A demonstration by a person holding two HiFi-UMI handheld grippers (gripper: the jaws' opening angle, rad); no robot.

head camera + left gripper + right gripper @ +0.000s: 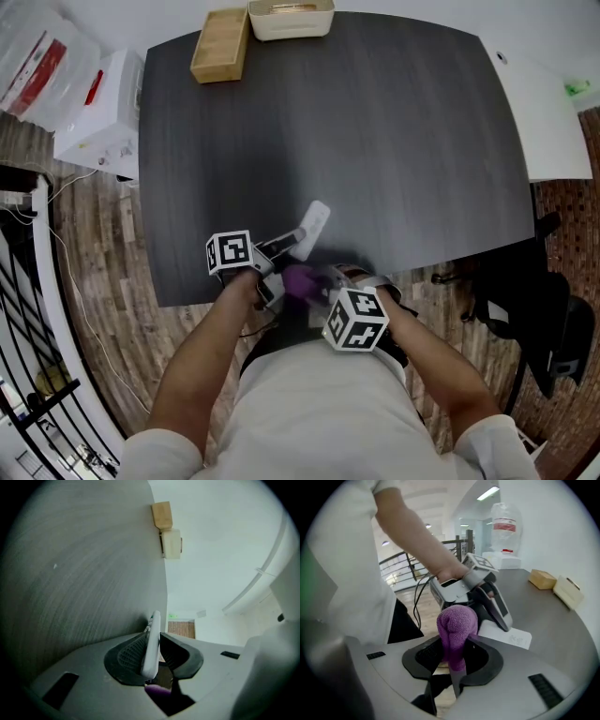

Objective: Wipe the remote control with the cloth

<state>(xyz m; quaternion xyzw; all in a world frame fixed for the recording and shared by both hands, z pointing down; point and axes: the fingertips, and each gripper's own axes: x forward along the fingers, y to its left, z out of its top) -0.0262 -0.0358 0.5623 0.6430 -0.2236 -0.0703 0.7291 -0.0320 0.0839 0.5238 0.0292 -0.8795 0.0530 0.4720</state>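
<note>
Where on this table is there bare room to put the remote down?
Nearly all the dark table is bare, from the wooden box and white tray at the far edge forward. Crowded only at the near edge: remote, left tool, right tool, cloth.

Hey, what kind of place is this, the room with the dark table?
Probably an office or lab-style workroom, indoors. A large dark table stands on wood-pattern flooring, what looks like a black office chair sits beside it, and a strip ceiling light hangs above white walls.
</note>
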